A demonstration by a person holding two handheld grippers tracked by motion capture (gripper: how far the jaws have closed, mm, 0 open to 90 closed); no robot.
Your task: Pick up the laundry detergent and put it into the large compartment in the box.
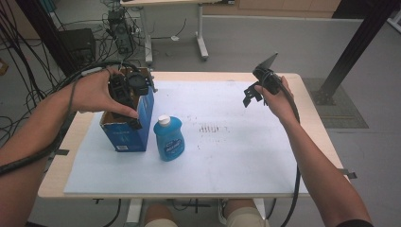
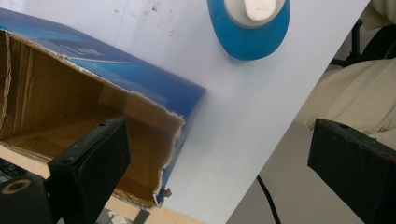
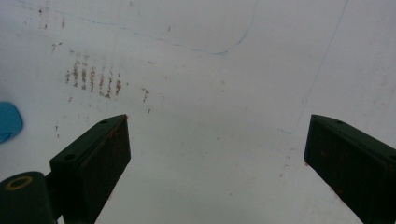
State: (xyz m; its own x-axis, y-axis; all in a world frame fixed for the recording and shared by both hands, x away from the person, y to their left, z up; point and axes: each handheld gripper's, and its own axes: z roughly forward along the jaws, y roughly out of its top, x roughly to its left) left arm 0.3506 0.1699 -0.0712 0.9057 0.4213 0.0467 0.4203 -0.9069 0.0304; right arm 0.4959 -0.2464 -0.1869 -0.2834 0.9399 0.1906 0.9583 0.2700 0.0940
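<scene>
The released left claw (image 1: 126, 92) is held above the open box (image 1: 124, 135); the bottle (image 1: 168, 139) beside it is judged next to be grasped.

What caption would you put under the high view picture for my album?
The left claw hangs open over a torn blue box beside a blue bottle while the right claw waits above the white mat.

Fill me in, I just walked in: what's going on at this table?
A person sits at the table with a claw in each hand. The left claw hangs open over an open blue cardboard box, holding nothing. A blue bottle with a white cap stands upright just beside the box. The right claw is also open and empty, raised above the bare white mat, away from both things.
</scene>
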